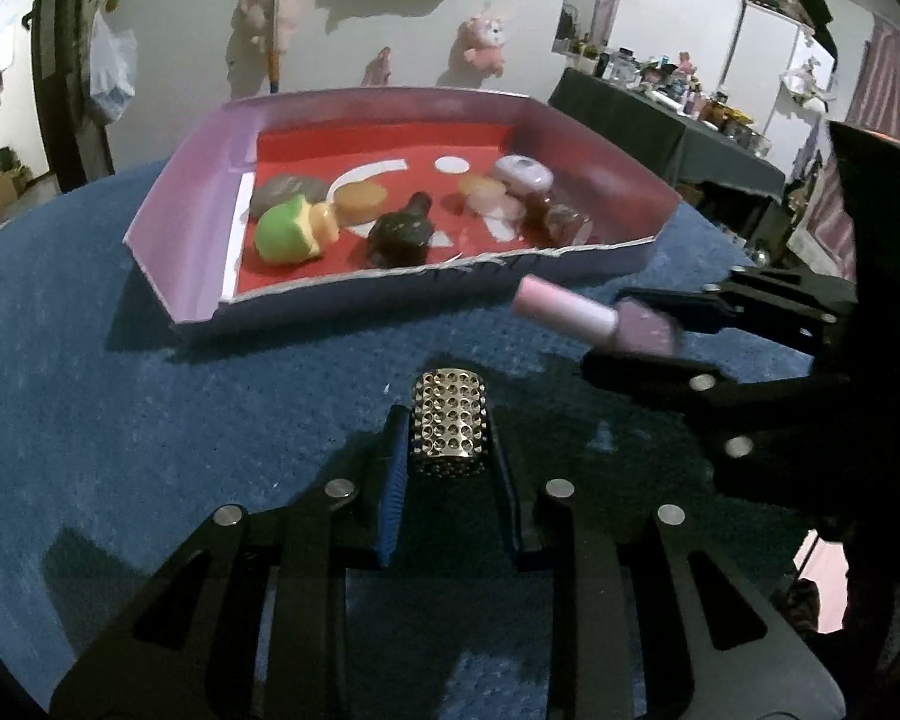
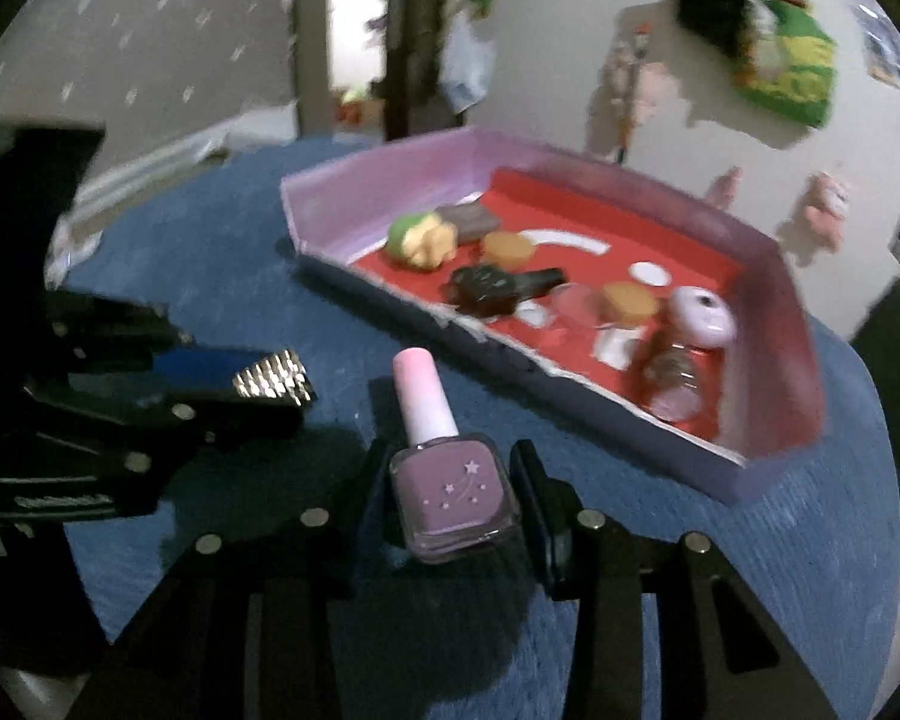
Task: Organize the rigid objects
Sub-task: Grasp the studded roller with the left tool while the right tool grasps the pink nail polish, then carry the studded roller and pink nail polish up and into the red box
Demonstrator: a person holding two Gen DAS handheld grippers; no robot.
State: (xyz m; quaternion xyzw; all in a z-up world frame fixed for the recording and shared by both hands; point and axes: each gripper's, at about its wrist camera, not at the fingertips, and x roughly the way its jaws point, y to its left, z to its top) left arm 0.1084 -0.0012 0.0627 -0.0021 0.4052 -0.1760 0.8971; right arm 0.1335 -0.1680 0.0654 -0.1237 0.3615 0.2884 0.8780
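**Blue carpet, two loads, one tray**

Pink-walled and red-floored, the tray point(image 1: 198, 204) is my landmark. I have a load in each gripper, both on the near side of its torn front wall. My left gripper point(image 1: 449, 420) is clamped on the studded metal cylinder point(image 1: 449, 414), just in front of the tray's middle. My right gripper point(image 2: 455, 480) pinches the glass base of the purple nail polish bottle point(image 2: 450, 480), its pink cap point(image 2: 420, 396) aimed at the tray's front wall, near the right end as the left wrist view shows it.

To do this well, I judge I should lift each load clear of the front wall before crossing it, since that torn edge could snag a fingertip. The tray already holds a green and yellow toy point(image 1: 291, 231), a dark bottle point(image 1: 402, 228), orange discs point(image 1: 361, 199) and a lilac round case point(image 1: 522, 174), so I would aim for bare red floor at the back. The bottle's smooth glass may slip, so I would keep the squeeze firm, move one gripper at a time to avoid the two colliding, and release low.
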